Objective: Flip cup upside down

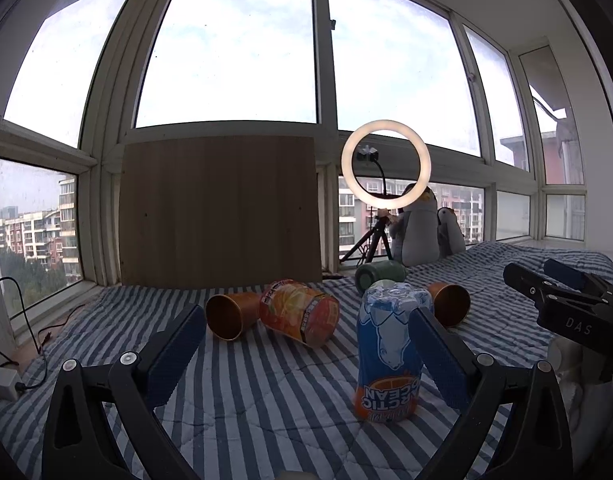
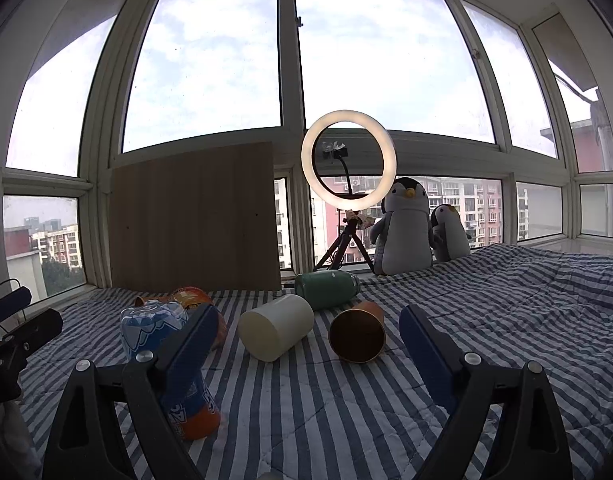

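Note:
Several cups lie on a striped bedspread. A blue and orange Arctic Ocean cup stands upside down just inside my left gripper's right finger; it also shows in the right wrist view. A copper cup and an orange printed cup lie on their sides ahead. Another copper cup and a cream cup lie on their sides ahead of my right gripper. My left gripper and right gripper are open and empty.
A green bottle lies on its side near the window. A ring light on a tripod, two plush penguins and a wooden board stand at the back. Cables and a power strip lie at the left edge.

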Demonstrator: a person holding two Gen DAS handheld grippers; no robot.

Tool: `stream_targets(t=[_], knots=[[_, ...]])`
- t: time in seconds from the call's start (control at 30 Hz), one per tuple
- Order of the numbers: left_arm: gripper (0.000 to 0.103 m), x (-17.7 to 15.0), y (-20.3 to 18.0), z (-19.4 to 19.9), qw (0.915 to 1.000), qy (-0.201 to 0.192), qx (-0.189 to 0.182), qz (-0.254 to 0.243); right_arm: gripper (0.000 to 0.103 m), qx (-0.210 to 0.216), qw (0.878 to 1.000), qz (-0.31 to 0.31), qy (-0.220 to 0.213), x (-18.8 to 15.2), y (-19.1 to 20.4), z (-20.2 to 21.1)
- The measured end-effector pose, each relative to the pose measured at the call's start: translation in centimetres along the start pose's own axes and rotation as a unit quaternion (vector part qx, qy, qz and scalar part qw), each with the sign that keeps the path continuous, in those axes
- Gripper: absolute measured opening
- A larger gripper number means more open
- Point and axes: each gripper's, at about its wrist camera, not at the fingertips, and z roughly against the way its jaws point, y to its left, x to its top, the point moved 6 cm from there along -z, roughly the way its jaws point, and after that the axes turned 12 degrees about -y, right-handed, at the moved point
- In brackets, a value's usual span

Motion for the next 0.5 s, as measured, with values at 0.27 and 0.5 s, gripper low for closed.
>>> stream_targets(t=[0.27, 0.5], knots=[[0.102, 0.0, 0.0, -0.05, 1.0, 0.001, -0.001, 0.0, 0.09, 0.0, 1.0, -0.001, 0.004, -0.11, 0.09, -0.15], [0.102, -0.01, 0.0, -0.05, 1.0, 0.001, -0.001, 0.0, 0.09, 0.0, 1.0, -0.002, 0.003, -0.11, 0.09, -0.02]])
